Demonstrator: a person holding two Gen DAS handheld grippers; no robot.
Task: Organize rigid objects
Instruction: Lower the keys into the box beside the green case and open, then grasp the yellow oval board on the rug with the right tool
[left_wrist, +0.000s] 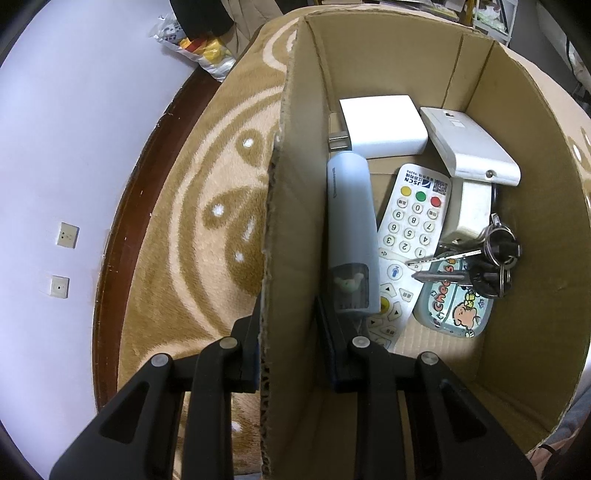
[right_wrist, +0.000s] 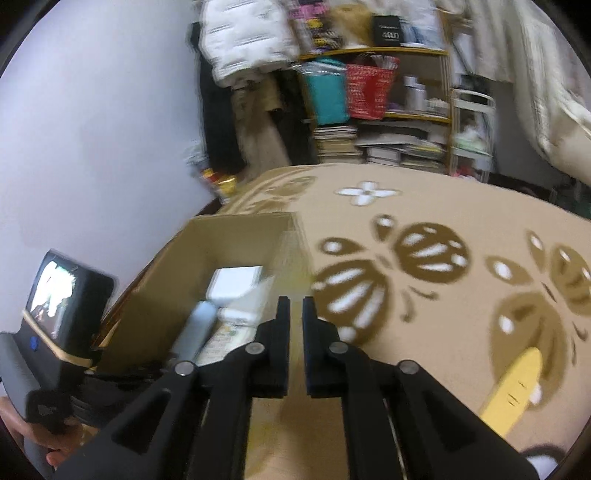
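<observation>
A cardboard box (left_wrist: 524, 206) stands on a patterned blanket. Inside lie a pale blue tube-shaped device (left_wrist: 351, 229), a white remote (left_wrist: 410, 236), a white charger block (left_wrist: 384, 125), a white flat device (left_wrist: 472, 147), a bunch of keys (left_wrist: 487, 258) and a cartoon-printed case (left_wrist: 458, 306). My left gripper (left_wrist: 288, 325) is shut on the box's left wall, one finger outside, one inside. My right gripper (right_wrist: 296, 306) hovers over the box's right wall (right_wrist: 295, 236), fingers nearly together and empty. A yellow flat object (right_wrist: 513, 391) lies on the blanket to the right.
The brown and beige blanket (right_wrist: 443, 206) covers the bed. A white wall (left_wrist: 74, 147) and dark wooden edge (left_wrist: 122, 206) lie to the left. Cluttered shelves with books and bags (right_wrist: 376, 103) stand behind. The left gripper's handle with a screen (right_wrist: 62, 306) shows at the left.
</observation>
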